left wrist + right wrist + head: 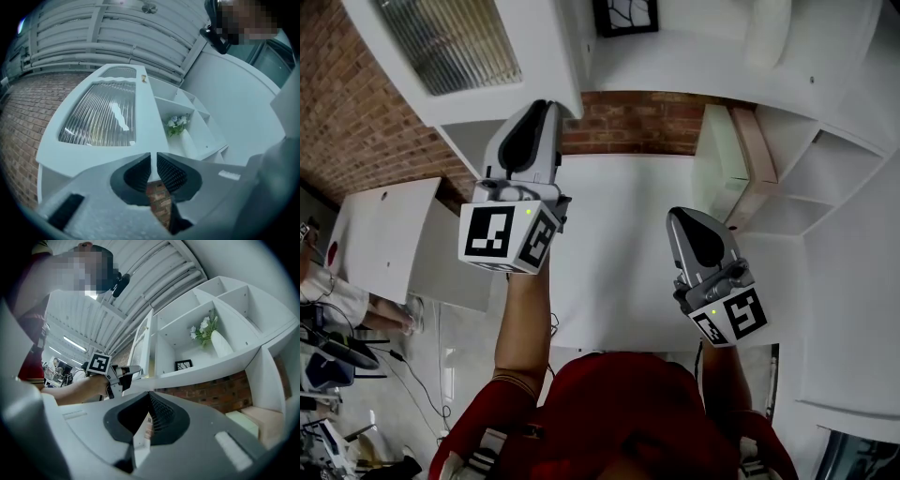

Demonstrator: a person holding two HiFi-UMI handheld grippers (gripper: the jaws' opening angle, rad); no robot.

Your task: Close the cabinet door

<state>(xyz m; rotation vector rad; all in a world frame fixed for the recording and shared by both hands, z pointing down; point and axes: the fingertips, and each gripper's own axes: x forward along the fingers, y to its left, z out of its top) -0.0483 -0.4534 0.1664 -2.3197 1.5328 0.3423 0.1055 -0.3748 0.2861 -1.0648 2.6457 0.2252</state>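
The left claw [151, 161] is closed to a thin slit and appears to pinch the lower corner of the cabinet door [101, 119]. The door stands swung open, out from the cabinet [185, 341] and beside its open shelves. The right claw [150, 397] sits below the shelf, jaws together with nothing in them. The hold is small and right at a corner, so the pads could slide off as the door turns on its hinge. The claw could also get trapped between door and frame. A hard shove might slam the door and rattle the vase of flowers [219, 344] nearby.
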